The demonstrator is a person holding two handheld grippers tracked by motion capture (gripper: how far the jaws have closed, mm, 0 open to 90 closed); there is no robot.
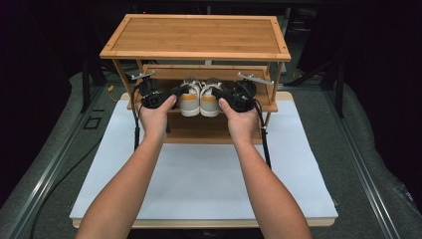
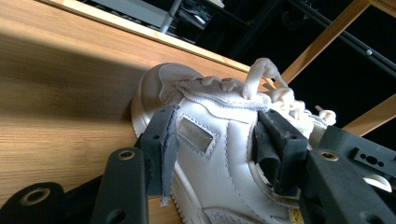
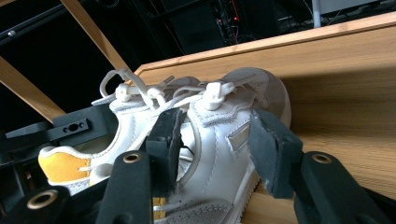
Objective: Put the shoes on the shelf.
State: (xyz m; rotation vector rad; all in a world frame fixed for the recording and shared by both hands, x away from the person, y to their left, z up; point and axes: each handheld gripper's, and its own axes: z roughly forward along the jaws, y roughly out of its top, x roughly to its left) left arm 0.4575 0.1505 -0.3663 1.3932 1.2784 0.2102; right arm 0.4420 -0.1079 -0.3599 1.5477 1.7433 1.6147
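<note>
While both white sneakers sit side by side on the bamboo rack's middle shelf, left gripper clamps the left sneaker, right gripper clamps the right sneaker.

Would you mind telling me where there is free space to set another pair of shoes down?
The top shelf is bare. So is the white mat in front of the rack. The middle shelf is crowded: shoes, left gripper, right gripper.
</note>
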